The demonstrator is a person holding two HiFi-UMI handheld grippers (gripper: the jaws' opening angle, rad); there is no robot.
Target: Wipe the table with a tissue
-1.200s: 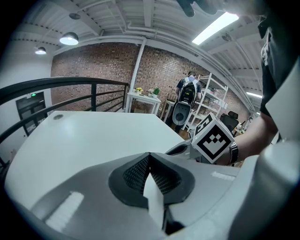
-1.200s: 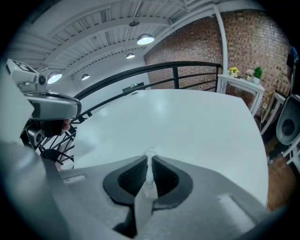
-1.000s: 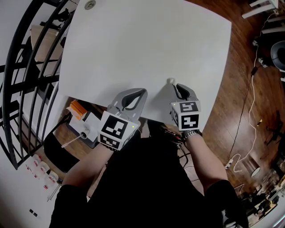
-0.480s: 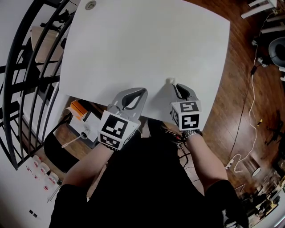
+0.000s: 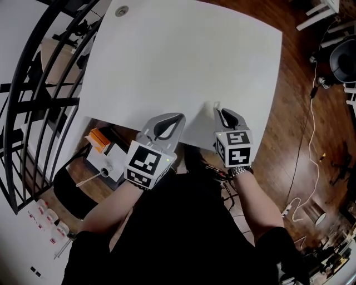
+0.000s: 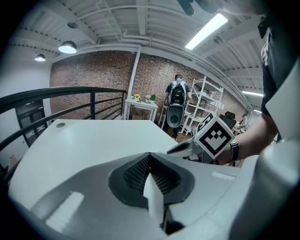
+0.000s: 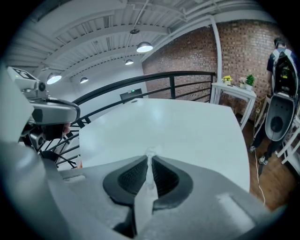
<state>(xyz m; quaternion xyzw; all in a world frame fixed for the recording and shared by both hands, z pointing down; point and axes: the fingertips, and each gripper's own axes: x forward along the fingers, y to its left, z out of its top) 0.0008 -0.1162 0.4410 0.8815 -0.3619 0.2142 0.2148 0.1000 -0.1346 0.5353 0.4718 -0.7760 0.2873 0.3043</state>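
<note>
From the head view I see both grippers held over the near edge of the large white rectangular table (image 5: 183, 61), side by side with a gap between them. My right gripper (image 5: 219, 111) is pinching the crumpled white tissue (image 5: 216, 104). In the right gripper view its dark ribbed pads are clamped on the tissue, and a small tuft pokes out past the tips over the tabletop near the front edge (I cannot tell whether it touches the surface). My left gripper (image 5: 177, 118) has its jaws pressed together. A pale sliver shows in the seam behind its pads, and I cannot make out what that is. A small round grey grommet (image 5: 121, 10) sits at the table's far left corner, well apart from both grippers. A black metal railing (image 5: 33, 83) curves along the left side of the table. Below the near left corner lies an orange-and-white box (image 5: 98, 139). Dark wooden floor (image 5: 311, 139) runs along the right, with a thin white cable (image 5: 312, 119) trailing across it. In the left gripper view, beyond the table, a person wearing a backpack (image 6: 177, 92) stands by a small white side table with plants (image 6: 140, 104), in front of a brick wall (image 6: 93, 79).
</note>
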